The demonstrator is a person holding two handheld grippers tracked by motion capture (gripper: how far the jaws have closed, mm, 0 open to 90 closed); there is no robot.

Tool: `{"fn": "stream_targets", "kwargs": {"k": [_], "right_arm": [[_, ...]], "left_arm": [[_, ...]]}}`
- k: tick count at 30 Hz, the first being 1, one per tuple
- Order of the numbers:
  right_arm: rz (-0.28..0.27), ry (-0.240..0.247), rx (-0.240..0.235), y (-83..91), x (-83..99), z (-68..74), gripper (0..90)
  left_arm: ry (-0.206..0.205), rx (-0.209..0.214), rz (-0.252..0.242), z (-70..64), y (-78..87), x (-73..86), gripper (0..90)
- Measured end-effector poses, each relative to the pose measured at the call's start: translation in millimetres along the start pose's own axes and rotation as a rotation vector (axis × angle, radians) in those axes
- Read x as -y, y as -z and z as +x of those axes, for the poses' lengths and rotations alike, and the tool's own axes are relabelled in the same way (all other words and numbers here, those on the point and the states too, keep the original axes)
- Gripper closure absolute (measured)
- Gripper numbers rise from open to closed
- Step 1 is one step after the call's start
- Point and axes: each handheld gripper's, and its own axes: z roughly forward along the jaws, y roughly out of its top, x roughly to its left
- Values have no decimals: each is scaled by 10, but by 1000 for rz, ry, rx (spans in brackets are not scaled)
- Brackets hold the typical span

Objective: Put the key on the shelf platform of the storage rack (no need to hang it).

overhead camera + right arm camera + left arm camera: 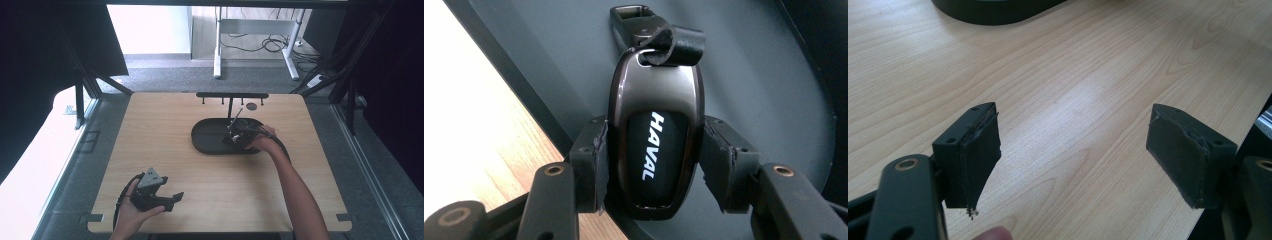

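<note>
Car key fob (655,142) marked HAVAL pinched in my right gripper (651,165) over the dark oval tray (210,136), my left gripper (1073,155) spread wide above bare pale wood table (210,185), grey carpet (165,75) and desk legs (218,47) beyond

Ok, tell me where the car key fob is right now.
The key fob sits clamped between the right gripper jaws, over the right end of the dark oval tray near the table's far side.
</note>
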Motion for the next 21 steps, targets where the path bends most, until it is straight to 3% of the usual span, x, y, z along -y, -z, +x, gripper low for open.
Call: {"fn": "stream_targets", "kwargs": {"k": [8, 21], "right_arm": [[6, -11, 9, -27, 5, -12, 482], [-73, -32, 33, 172, 17, 5, 426]], "left_arm": [[-1, -2, -3, 4, 8, -1, 219], [0, -3, -8, -4, 17, -6, 219]]}}
